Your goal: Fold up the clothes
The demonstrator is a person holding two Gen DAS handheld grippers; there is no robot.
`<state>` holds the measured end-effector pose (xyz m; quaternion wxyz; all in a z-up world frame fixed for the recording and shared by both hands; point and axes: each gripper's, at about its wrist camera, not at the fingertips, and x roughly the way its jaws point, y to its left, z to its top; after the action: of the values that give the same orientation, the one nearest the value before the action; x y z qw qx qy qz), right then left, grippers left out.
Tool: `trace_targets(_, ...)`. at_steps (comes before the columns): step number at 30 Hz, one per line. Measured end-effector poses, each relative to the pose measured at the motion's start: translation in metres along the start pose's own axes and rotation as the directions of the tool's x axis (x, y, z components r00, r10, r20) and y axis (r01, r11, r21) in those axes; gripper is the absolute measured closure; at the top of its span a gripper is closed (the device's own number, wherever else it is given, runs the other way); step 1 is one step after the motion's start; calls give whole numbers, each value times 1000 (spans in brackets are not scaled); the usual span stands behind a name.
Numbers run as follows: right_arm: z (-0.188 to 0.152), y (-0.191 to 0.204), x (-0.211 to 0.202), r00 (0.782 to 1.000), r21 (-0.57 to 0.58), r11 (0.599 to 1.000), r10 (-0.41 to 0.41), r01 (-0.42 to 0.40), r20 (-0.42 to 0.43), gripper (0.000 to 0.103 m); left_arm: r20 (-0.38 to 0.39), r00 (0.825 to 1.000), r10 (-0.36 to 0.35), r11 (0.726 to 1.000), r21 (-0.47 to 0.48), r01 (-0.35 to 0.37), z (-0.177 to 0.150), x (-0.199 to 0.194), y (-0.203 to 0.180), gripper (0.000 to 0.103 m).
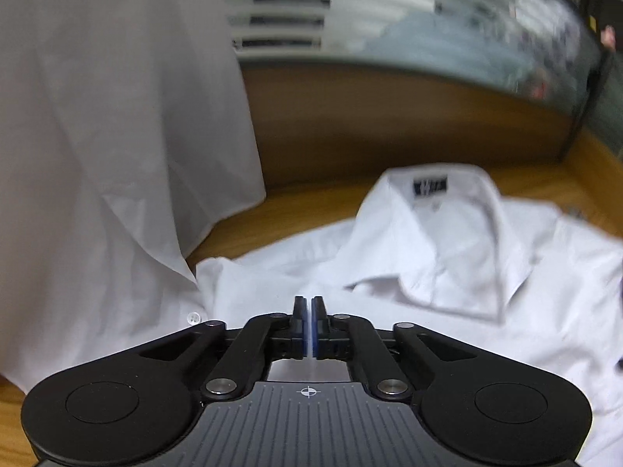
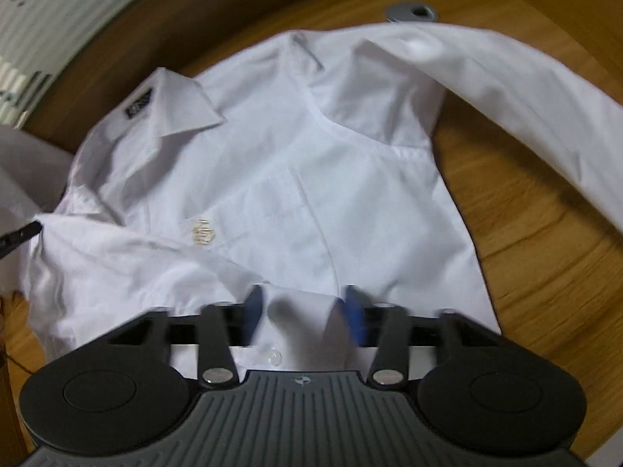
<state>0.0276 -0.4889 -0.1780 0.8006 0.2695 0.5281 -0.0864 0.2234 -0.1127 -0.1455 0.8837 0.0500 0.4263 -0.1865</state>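
1. Nearest to us in the left wrist view, our left gripper [image 1: 310, 305] has its jaws pressed together; whether any fabric is caught between them we cannot tell.
2. In the right wrist view, our right gripper [image 2: 304, 303] is blurred, its jaws apart with a bunched fold of the white shirt [image 2: 272, 179] and a clear button [image 2: 273, 357] between them; we cannot tell whether the pads press on the cloth.
3. The shirt lies front-up on the wooden table [image 2: 537, 241], its near hem under both grippers.
4. To the right, bare wood lies open between the shirt's side edge and a sleeve [image 2: 518, 89] held off the table.
5. On the left, a raised cloth panel [image 1: 117, 124] hangs as a wall.
6. Farther off, the collar [image 1: 440, 210] stands open, with a bare strip of wood behind it.
7. Past the sleeve sits a grey grommet [image 2: 412, 11].
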Motion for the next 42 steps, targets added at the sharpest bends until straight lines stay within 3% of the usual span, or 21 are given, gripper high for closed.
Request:
trace_targets(1, 1, -2, 1, 1000, 2, 1000, -2, 2, 0, 92, -11, 1000, 17, 1000, 6, -17, -2, 4, 0, 99)
trace_targets(3, 5, -4, -4, 1000, 11, 1000, 24, -24, 17, 97, -33, 998, 50, 999, 15, -49, -5, 13, 1, 99)
trace_targets(11, 15, 11, -16, 993, -52, 997, -46, 52, 106, 98, -49, 989, 139, 989, -42, -141, -11, 27, 17, 99)
trace_targets(18, 11, 19, 7, 984, -168, 973, -146, 161, 97, 93, -29, 992, 121, 981, -150, -124, 3, 12, 32, 99)
trace_targets(20, 9, 20, -3, 982, -177, 971, -142, 163, 126, 88, 8, 995, 99, 983, -154, -96, 5, -8, 36, 90)
trace_targets(22, 5, 20, -15, 983, -177, 974, -118, 142, 142, 75, 42, 995, 88, 988, -131, -82, 3, -31, 38, 87)
trace_targets(26, -12, 21, -37, 987, -185, 980, -50, 78, 154, 71, 48, 997, 67, 995, -78, -63, -16, -72, 37, 83)
trace_targets(31, -50, 29, -55, 993, -250, 968, 53, -24, 108, 55, 20, 997, 69, 996, -60, -67, -58, -102, 19, 74)
trace_targets(37, -102, 39, -57, 990, -370, 920, 138, -129, -3, 55, -54, 998, 41, 998, -41, -43, -115, -126, -7, 65)
trace_targets(42, -150, 46, -49, 987, -462, 872, 137, -159, -82, 55, -124, 992, 13, 1000, -18, -15, -150, -132, -33, 60)
